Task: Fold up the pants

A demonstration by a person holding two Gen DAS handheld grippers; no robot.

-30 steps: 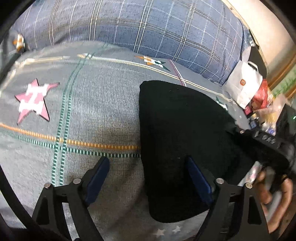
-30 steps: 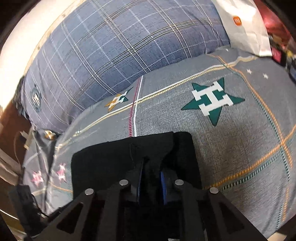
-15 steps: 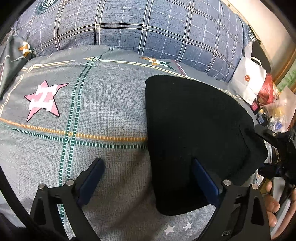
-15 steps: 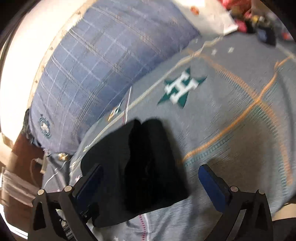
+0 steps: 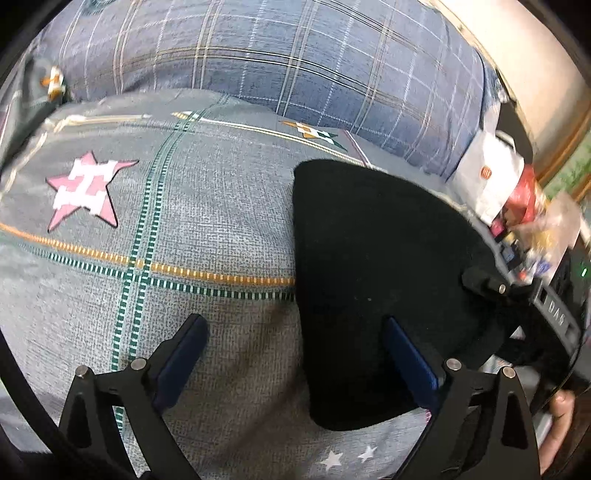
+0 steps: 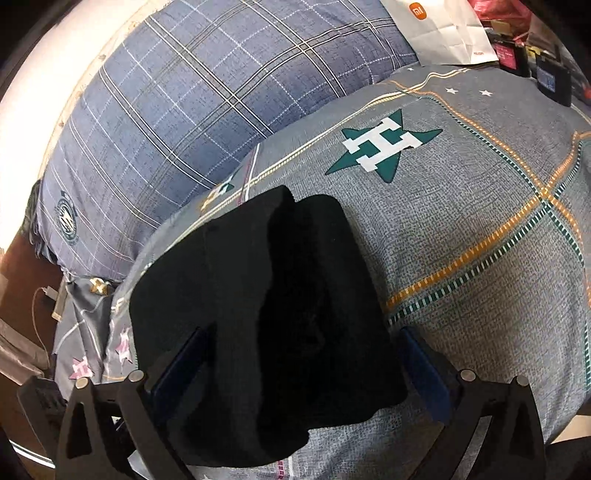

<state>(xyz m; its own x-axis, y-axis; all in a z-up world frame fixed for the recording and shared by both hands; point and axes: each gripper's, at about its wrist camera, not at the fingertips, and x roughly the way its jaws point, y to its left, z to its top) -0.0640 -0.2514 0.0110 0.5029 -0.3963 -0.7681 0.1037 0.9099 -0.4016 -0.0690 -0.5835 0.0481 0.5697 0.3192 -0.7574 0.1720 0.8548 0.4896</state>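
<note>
The black pants [image 5: 373, 280] lie folded into a compact bundle on the grey bedspread [image 5: 207, 221]. My left gripper [image 5: 295, 354] is open and hovers over the bundle's left edge. One blue pad [image 5: 406, 362] is above the black cloth and the other is above the bedspread. In the right wrist view the pants [image 6: 266, 302] show a raised fold down the middle. My right gripper [image 6: 303, 369] stands wide open with the near end of the bundle between its fingers, and its pads do not press on the cloth. A hand [image 5: 559, 410] shows at the lower right of the left wrist view.
A blue plaid pillow [image 6: 192, 110] rises behind the pants. A white paper bag [image 6: 443, 33] and small cluttered items [image 5: 532, 221] lie at the bed's far right. The bedspread carries a green star [image 6: 384, 147] and a pink star [image 5: 86, 188].
My right gripper, shut on a fold of the pants a second ago, has let go and opened wide; the fold now lies on the bundle. The left gripper stayed open and has hardly moved.
</note>
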